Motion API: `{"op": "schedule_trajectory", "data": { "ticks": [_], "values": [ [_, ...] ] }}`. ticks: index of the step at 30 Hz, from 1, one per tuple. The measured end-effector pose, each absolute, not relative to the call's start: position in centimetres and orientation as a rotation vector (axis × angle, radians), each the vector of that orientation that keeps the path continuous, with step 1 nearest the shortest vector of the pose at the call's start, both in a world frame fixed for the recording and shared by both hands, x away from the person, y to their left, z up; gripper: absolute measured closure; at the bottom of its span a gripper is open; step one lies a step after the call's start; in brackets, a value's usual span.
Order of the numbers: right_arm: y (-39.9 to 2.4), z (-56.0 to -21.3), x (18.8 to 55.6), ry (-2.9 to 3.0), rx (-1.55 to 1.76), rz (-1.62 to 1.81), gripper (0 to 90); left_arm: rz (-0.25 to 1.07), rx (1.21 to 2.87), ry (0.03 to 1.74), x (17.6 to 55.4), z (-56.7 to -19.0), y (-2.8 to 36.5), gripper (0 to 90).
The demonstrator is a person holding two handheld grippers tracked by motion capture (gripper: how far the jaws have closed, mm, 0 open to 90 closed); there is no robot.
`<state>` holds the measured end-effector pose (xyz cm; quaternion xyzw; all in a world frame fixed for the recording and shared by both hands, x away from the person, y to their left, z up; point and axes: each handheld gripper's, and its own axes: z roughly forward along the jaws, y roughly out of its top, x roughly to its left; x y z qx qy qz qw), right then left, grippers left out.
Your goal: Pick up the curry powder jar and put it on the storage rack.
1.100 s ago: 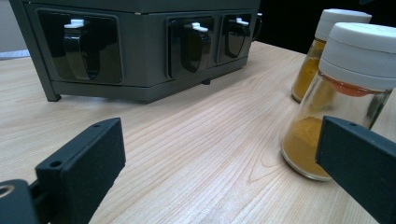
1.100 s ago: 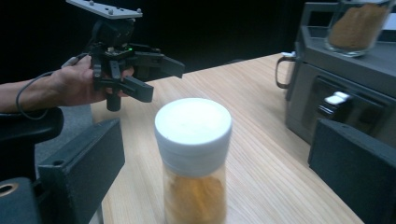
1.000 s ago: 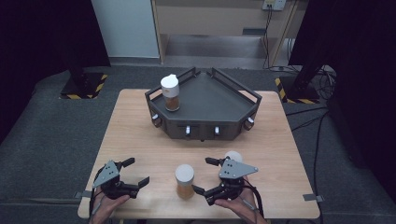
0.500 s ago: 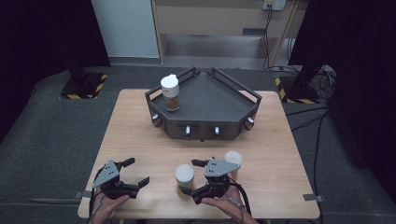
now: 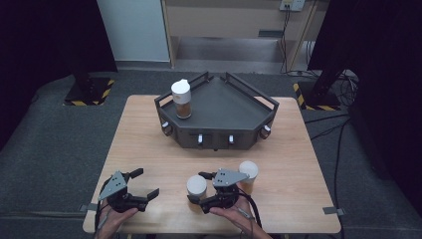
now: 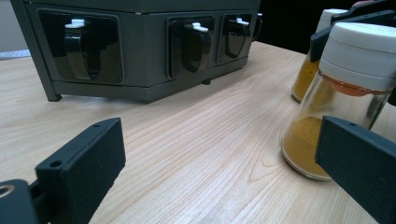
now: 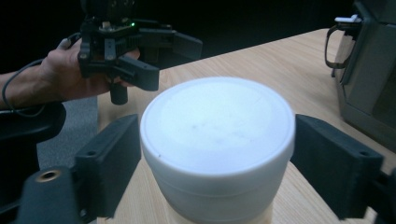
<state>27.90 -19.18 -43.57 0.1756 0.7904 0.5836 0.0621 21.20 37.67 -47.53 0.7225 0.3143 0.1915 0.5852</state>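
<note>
**A:** So where's everything relative to the dark tray rack [image 5: 234,107]? One white-capped spice jar [image 5: 181,98] stands on its left end. Two more sit on the wooden table [image 5: 149,134] in front of it: the near jar [image 5: 196,188] and, to its right, the far jar [image 5: 248,174].

**B:** Yep. The right gripper [image 5: 196,188] has come in around the near jar. In the right gripper view the jaws are wide, one each side of the white cap [image 7: 217,140], with a gap on both sides, so not clamped.

**A:** And the left gripper [image 5: 144,184]?

**B:** In front of the rack, off to the left of both table jars, jaws spread wide, holding nothing. Its own view looks past the jaws at the near jar's yellow powder [image 6: 303,144].

**A:** What could go wrong?

**B:** My guess: the jaws sit at cap height. Closing on the smooth cap instead of the glass body could let it slip or tip. The jar also looks slightly nearer the left jaw, so that one may touch first and shove it sideways. And the far jar is just beside the gripper's body, so a sloppy lift could bump it.
</note>
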Motion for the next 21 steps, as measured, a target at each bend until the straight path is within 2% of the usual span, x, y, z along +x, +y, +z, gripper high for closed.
{"op": "schedule_trajectory", "data": {
  "ticks": [4, 21],
  "values": [
    [-19.02, -43.84, 27.80, 2.386, 0.500, 1.748, 32.3, 0.445, 1.685, 0.733, 21.22, -47.54, 37.69, 0.7],
    [-18.83, -43.05, 27.58, 2.394, 0.466, 1.713, 33.3, 0.444, 1.684, 0.734, 21.24, -47.59, 37.72, 1.0]
  ]
}}
